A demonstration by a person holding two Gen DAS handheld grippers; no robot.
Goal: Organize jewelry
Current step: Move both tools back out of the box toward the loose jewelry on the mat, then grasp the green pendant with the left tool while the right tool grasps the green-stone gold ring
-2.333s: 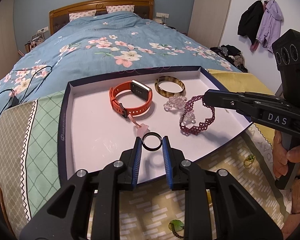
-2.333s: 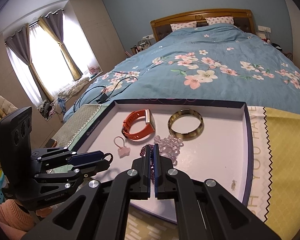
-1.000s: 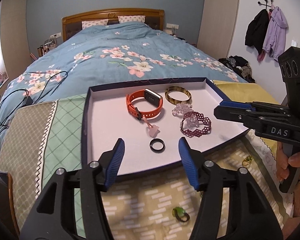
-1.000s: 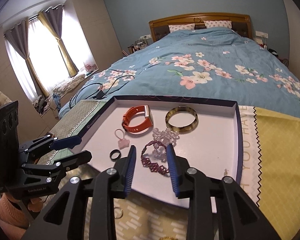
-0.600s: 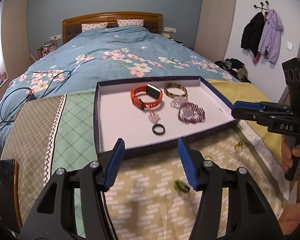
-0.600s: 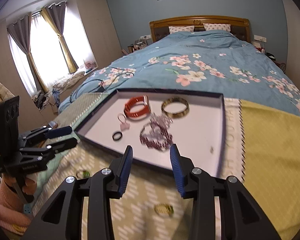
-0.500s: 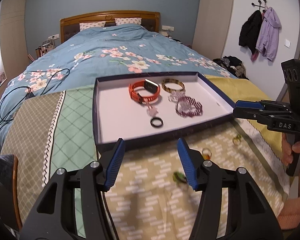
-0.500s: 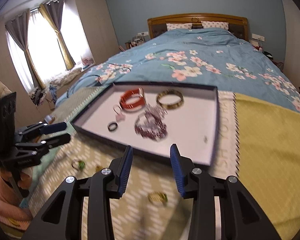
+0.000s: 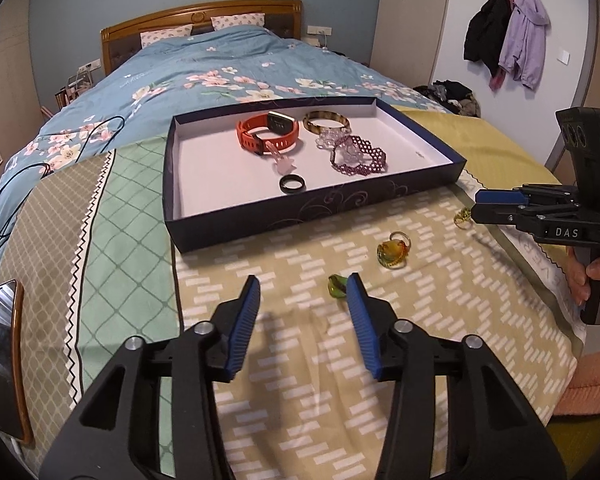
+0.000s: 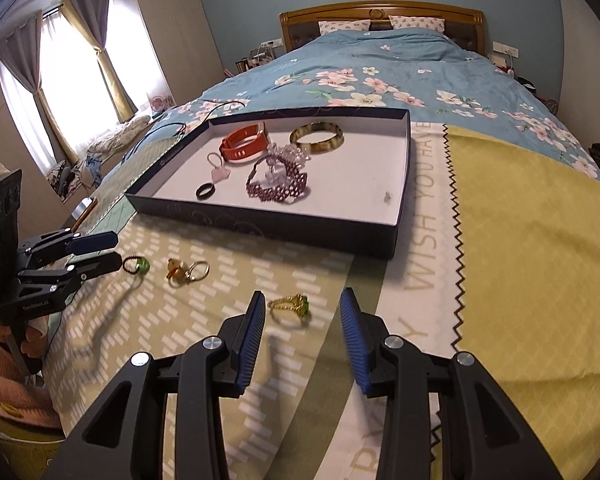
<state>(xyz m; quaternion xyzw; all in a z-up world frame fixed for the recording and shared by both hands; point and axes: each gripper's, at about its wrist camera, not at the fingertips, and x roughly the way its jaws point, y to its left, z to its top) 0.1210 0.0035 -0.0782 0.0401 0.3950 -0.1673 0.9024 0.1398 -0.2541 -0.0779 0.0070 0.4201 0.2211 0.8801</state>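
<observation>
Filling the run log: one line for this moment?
phase: reaching for loose rings | left gripper: empty, jaws closing | right gripper: open over gold ring | tray: six pieces

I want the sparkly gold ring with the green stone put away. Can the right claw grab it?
Probably yes. The gold ring lies alone on the cloth just ahead of the right claw, whose jaws stand open and empty. Nothing sits between them, and the other rings lie off to the side.

A bed point(image 9: 228, 64) carries patterned cloths point(image 9: 420, 280). On them lie a dark box point(image 9: 320, 208) farther off and three rings point(image 9: 392, 254) nearer.
</observation>
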